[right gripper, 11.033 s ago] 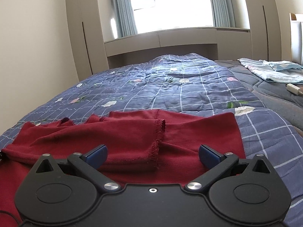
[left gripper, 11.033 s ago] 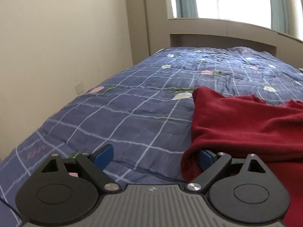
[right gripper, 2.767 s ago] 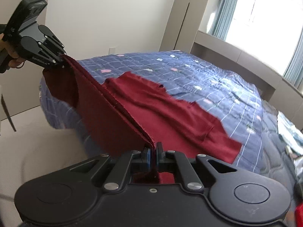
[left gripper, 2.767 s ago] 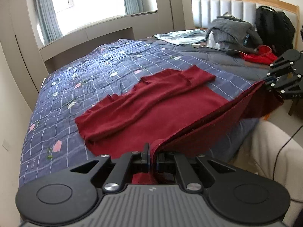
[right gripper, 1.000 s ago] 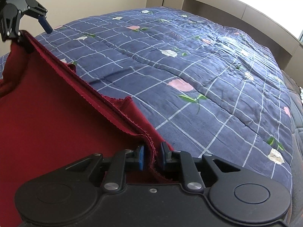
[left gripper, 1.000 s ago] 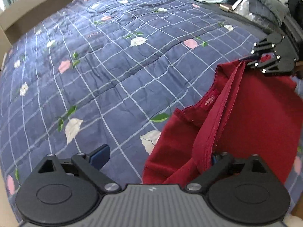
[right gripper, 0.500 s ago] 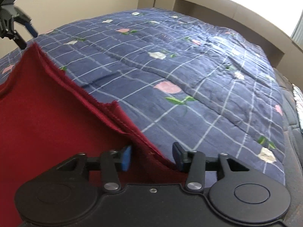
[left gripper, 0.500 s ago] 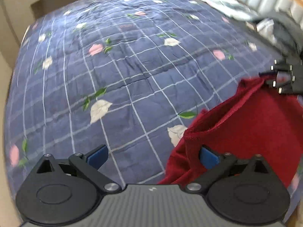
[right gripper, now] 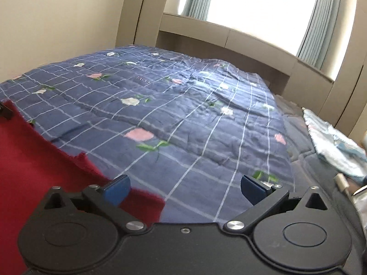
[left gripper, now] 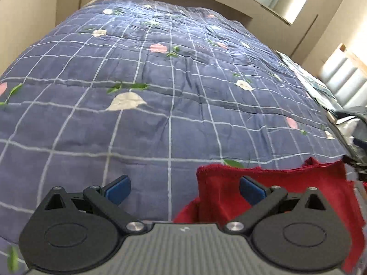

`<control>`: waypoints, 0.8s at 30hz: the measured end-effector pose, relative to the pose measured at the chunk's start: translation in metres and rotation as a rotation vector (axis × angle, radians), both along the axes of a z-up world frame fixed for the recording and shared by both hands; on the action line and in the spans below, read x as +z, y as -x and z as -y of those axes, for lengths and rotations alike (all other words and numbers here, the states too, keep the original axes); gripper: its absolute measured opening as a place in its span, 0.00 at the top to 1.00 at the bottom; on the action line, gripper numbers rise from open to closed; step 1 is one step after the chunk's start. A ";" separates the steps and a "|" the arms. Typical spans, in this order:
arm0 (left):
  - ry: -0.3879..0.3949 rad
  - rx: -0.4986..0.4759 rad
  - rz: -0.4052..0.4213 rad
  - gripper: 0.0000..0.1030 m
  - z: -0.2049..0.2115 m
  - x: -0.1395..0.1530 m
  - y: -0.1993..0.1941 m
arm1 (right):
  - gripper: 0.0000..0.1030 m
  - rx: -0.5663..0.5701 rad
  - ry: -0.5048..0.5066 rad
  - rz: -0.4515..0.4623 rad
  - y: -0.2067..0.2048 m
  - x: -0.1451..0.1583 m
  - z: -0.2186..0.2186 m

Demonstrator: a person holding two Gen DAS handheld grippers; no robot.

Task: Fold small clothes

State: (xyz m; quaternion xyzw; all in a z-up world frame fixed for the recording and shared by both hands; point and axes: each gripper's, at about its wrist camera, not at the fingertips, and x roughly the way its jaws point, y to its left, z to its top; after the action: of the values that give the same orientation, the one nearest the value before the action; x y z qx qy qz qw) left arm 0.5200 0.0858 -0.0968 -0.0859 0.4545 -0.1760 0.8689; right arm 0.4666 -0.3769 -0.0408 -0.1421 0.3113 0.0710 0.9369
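Both my left gripper [left gripper: 183, 189] and right gripper [right gripper: 183, 189] are spread wide, empty. The red garment [left gripper: 286, 190] lies near on the quilt [left gripper: 160, 91]: soft, light, floppy. I'd pinch its corners.

Dark red knit garment [left gripper: 286, 190], folded over, flat on the blue checked quilt [left gripper: 160, 91].

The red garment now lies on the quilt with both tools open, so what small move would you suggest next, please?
Probably bring the left tool over the red garment corner and close on it for the next fold: both tools are open, the right tool too, and the garment lies flat on the quilt.
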 end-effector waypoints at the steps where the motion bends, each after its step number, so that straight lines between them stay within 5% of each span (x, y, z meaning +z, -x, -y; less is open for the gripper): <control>1: -0.023 0.008 0.018 0.00 0.004 -0.003 0.002 | 0.01 -0.012 0.020 -0.002 0.004 -0.004 0.001; 5: -0.102 0.027 0.083 0.00 0.014 -0.009 0.010 | 0.01 -0.086 0.086 0.021 0.021 -0.020 0.007; 12: -0.077 0.122 0.132 0.00 0.007 0.004 0.028 | 0.01 -0.133 -0.042 0.050 0.060 -0.022 0.024; 17: -0.049 0.206 0.174 0.00 -0.001 0.014 0.057 | 0.01 -0.102 -0.009 0.071 0.081 -0.028 0.006; 24: -0.235 0.287 0.234 0.00 0.016 0.000 0.085 | 0.01 -0.158 0.040 0.048 0.080 -0.051 -0.003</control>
State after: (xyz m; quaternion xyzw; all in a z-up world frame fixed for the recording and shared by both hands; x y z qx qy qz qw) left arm 0.4349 0.0699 -0.0967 -0.0269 0.3511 -0.0049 0.9359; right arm 0.3869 -0.3738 -0.0919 -0.1375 0.3002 -0.0130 0.9438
